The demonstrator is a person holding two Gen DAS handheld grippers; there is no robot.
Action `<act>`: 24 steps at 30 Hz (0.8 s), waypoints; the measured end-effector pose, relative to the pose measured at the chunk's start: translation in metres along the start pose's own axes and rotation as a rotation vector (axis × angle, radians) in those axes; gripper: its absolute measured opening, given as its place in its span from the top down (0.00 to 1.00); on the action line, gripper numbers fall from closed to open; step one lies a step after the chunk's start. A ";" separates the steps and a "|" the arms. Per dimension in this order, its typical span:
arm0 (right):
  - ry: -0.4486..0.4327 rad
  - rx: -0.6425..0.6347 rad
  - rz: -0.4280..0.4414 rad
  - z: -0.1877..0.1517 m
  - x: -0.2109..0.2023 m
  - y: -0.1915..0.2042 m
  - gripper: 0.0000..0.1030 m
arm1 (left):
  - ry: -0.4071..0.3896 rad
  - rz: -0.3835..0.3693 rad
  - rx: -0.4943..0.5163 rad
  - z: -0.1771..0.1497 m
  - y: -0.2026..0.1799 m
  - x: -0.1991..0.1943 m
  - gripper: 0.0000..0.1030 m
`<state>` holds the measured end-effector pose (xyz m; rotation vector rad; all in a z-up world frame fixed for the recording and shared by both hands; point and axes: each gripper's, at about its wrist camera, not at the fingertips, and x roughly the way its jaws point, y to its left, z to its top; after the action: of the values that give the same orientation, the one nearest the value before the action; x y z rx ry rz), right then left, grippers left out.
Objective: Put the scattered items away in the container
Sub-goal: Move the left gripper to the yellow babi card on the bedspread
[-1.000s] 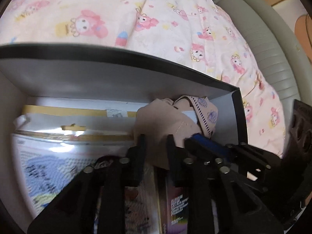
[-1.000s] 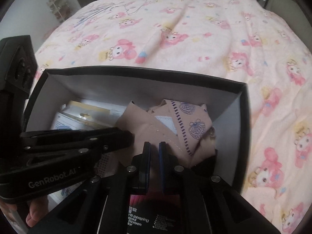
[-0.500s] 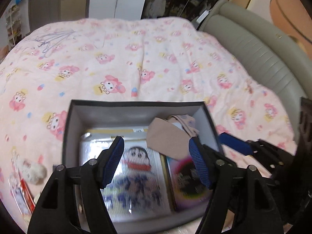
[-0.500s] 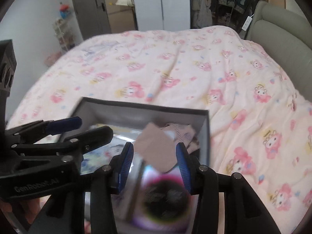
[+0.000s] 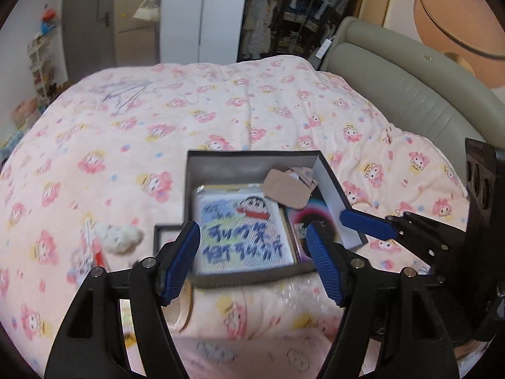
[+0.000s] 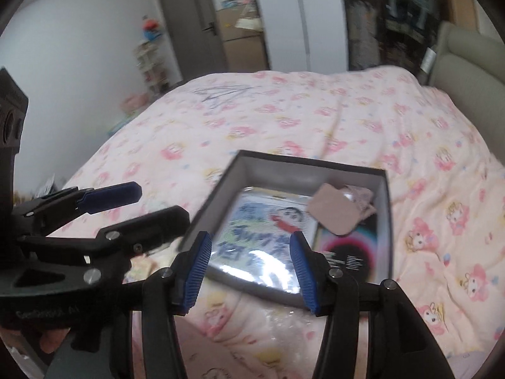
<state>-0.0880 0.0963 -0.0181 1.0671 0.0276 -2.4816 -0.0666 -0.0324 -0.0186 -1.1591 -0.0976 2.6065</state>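
A black-rimmed box (image 5: 252, 154) (image 6: 311, 161) sits on the pink bed. Inside it lie a cartoon picture pack (image 5: 241, 233) (image 6: 262, 230), a dark pack with a pink ring (image 5: 311, 218) (image 6: 350, 249), and a tan cloth (image 5: 285, 189) (image 6: 334, 211) at the back right corner. My left gripper (image 5: 252, 260) (image 6: 162, 202) hovers above the box's near edge, open and empty. My right gripper (image 6: 251, 268) hangs beside it on the right, also above the near edge. Its jaws are opening with nothing between them, and one of its blue fingers (image 5: 363, 222) shows in the left wrist view.
Left of the box on the bedcover (image 5: 157, 126) lie a white fluffy toy (image 5: 121, 235), a small frame (image 5: 167, 233) and a red-and-white packet (image 5: 91, 249). A grey-green headboard (image 5: 410, 94) borders the bed on the right. Wire hangers (image 5: 126, 94) lie at the far side.
Both grippers have let go of the tan cloth, opened, and risen back out of the box. The cloth now lies in the box's back right corner.
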 end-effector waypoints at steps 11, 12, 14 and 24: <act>0.064 -0.243 0.109 -0.007 0.028 0.109 0.54 | -0.031 0.143 -0.200 -0.057 0.090 -0.045 0.31; 0.071 -0.260 0.115 -0.008 0.032 0.117 0.54 | -0.028 0.152 -0.223 -0.063 0.099 -0.046 0.31; 0.092 -0.286 0.130 -0.011 0.042 0.131 0.54 | -0.027 0.165 -0.255 -0.073 0.112 -0.047 0.31; 0.216 -0.355 0.193 -0.024 0.091 0.180 0.54 | 0.000 0.179 -0.402 -0.110 0.174 -0.037 0.31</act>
<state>-0.0550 -0.0970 -0.0712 1.1158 0.3962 -2.0802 -0.0020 -0.2159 -0.0970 -1.3499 -0.5652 2.8270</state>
